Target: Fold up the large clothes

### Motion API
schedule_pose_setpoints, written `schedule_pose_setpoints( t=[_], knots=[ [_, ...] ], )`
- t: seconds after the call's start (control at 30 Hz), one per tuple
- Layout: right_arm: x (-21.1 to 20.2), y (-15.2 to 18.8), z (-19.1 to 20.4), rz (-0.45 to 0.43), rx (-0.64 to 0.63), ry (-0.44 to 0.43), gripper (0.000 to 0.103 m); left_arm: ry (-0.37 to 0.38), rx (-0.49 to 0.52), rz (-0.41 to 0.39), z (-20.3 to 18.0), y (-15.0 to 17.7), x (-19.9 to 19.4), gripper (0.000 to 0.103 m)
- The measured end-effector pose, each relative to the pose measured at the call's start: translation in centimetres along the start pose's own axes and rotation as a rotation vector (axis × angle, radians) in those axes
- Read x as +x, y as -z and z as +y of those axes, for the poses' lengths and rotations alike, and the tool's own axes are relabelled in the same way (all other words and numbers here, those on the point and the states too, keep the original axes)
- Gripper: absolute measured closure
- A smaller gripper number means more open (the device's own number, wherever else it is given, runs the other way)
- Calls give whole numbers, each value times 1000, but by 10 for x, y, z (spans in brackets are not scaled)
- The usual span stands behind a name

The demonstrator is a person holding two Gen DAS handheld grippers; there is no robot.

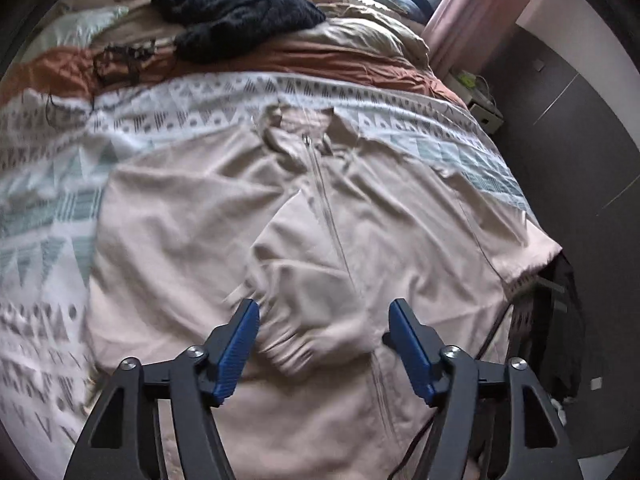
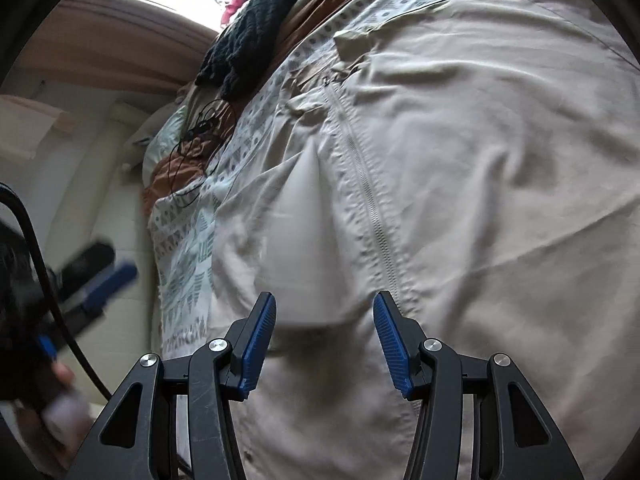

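left tongs sit at the bottom of the left wrist view, blue pads spread wide, and the sleeve cuff lies loose in the gap between them, not pinched. right tongs are at the bottom of the right wrist view, about half open with nothing clamped, just hanging over the fabric. the left tongs also show as a dark blur at the lower left of that view, with part of a hand under them.

the jacket is a big pale beige thing, lying front-up and spread flat across the bed, filling the middle of both frames. its sleeve is folded in across the chest, ribbed cuff ending just by the zipper. the zipper is closed and runs straight up the middle to a rumpled collar. lots of soft wrinkles all over, and the right edge of the jacket reaches the edge of the bed.

under it there's a white bedspread with grey and teal triangle patterns. further back, an orange-brown blanket, then a black knitted garment heaped at the top centre. pink curtain at the upper right.
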State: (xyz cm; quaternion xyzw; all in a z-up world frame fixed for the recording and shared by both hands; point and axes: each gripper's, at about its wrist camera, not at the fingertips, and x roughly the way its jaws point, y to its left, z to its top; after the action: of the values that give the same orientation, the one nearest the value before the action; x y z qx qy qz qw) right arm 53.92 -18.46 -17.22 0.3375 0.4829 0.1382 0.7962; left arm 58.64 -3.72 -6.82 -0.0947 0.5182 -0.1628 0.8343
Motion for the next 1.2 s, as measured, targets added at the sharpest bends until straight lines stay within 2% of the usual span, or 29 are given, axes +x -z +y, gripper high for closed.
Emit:
schedule_pose_setpoints(
  t=[0.07,0.17,0.3,0.33,0.37,0.43,0.57,0.67,0.77,0.83,0.9,0.93,0.97,1.0,1.07,1.1,1.2],
  knots=[
    [0,1,0,-10,-1,18,52,6,-16,4,13,6,-5,34],
    [5,4,9,-7,-40,30,52,-55,-27,-20,37,13,-14,34],
    [22,15,33,29,-146,28,51,-132,-95,-58,81,24,-28,34],
    [27,19,39,37,-177,42,46,-159,-108,-67,92,29,-30,34],
    [33,24,46,44,-211,65,34,-184,-118,-72,103,34,-32,34],
    [44,33,59,52,-286,114,25,-227,-139,-73,124,46,-34,34],
    [69,46,76,83,-413,203,25,-280,-179,-64,159,70,-32,34],
    [87,54,80,91,-481,303,25,-304,-200,-57,181,86,-28,37],
    [100,58,78,90,-530,399,25,-319,-214,-31,197,97,-20,44],
    [105,60,78,84,-567,439,25,-330,-222,-9,207,102,-11,54],
    [106,59,80,49,-579,477,39,-332,-227,7,212,105,-3,63],
    [105,58,78,46,-571,477,53,-330,-227,15,214,106,1,66],
    [102,55,76,41,-554,459,62,-330,-221,21,214,106,4,67],
    [100,53,75,39,-543,443,67,-335,-212,27,214,107,8,68],
    [92,44,72,37,-503,377,73,-353,-191,37,213,106,14,71],
    [88,39,71,30,-486,350,73,-359,-184,38,212,104,16,77],
    [68,23,73,-33,-444,280,76,-399,-157,31,208,101,21,83]
  ],
)
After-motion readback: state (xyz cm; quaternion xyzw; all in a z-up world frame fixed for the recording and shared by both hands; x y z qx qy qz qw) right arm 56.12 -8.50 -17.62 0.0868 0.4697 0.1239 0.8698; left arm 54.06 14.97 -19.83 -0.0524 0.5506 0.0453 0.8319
